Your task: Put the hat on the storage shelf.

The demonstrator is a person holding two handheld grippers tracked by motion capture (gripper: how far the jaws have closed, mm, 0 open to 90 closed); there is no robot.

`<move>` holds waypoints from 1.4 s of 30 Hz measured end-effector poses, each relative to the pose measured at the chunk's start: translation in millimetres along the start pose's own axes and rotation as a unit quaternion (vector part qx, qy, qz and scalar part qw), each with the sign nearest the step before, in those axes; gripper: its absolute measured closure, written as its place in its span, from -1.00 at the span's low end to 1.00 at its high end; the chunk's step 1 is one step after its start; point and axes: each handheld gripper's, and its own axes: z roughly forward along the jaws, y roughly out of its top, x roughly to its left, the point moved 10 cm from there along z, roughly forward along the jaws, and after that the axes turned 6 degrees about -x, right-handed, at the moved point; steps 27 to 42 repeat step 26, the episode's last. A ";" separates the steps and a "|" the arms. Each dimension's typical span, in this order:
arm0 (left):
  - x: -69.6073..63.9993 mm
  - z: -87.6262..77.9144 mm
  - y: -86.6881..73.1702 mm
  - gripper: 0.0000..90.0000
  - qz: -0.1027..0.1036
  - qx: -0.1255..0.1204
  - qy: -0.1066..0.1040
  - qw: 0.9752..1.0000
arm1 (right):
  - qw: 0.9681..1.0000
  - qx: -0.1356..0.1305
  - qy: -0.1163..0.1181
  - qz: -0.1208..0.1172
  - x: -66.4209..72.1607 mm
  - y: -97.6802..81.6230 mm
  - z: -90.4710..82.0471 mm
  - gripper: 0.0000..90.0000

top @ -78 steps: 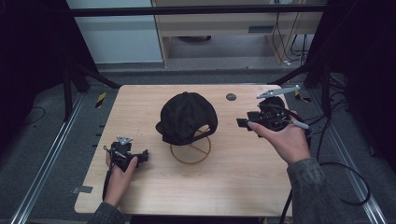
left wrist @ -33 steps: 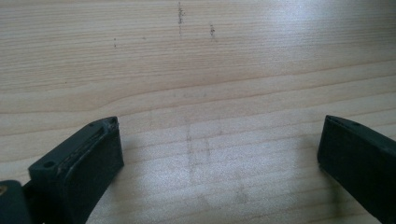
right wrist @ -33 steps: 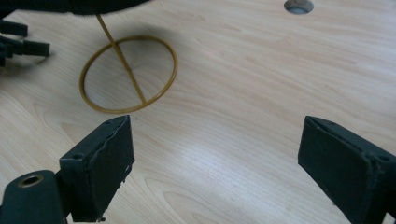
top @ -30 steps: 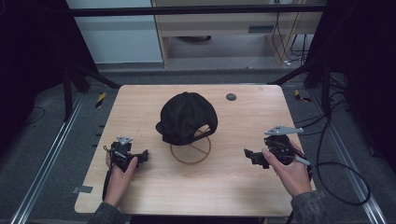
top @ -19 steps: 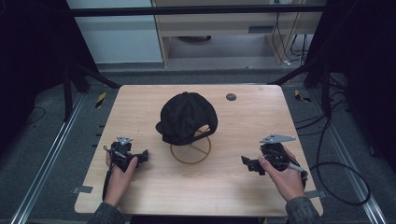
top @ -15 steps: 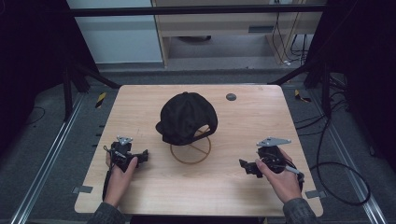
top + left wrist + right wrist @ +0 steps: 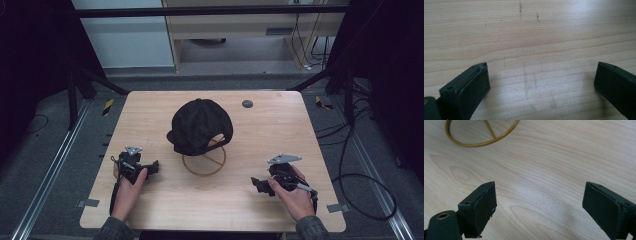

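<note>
Pale wood bench (image 7: pixel 280 130) on a dark grey floor, metal rails along both sides, black frame posts at the back corners, light cabinet fronts beyond. Room around it is dim.

Black baseball cap (image 7: pixel 200 125) sits mid-bench on a gold wire stand (image 7: pixel 204 160); the stand's ring base lies flat on the wood with the cap covering its upper part, so how the cap is seated can't be made out. Small dark round disc (image 7: pixel 247 104) near the far edge, well apart from the cap; too small to identify.

Left tool (image 7: pixel 151 168) low at the near-left of the bench, jaws spread wide with bare wood grain between them in the left gripper view, nothing gripped. Jaws point toward the stand base, near it but not touching.

Right tool (image 7: pixel 256 184) at near-right, also spread wide and empty. Right gripper view catches the stand ring (image 7: pixel 481 132) at top left, cut off by the frame edge, clear of both jaws. Bare bench between this tool and the stand, nothing in the way.

Cable (image 7: pixel 360 200) loops on the floor right of the bench. Both hands and sleeves are cut off at the bottom edge of the high view.
</note>
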 end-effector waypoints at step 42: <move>1.2 4.1 3.3 -1.00 0.007 0.000 -0.009 1.000 | 0.998 -0.029 -0.060 -0.019 -6.3 -11.2 45.2 -0.84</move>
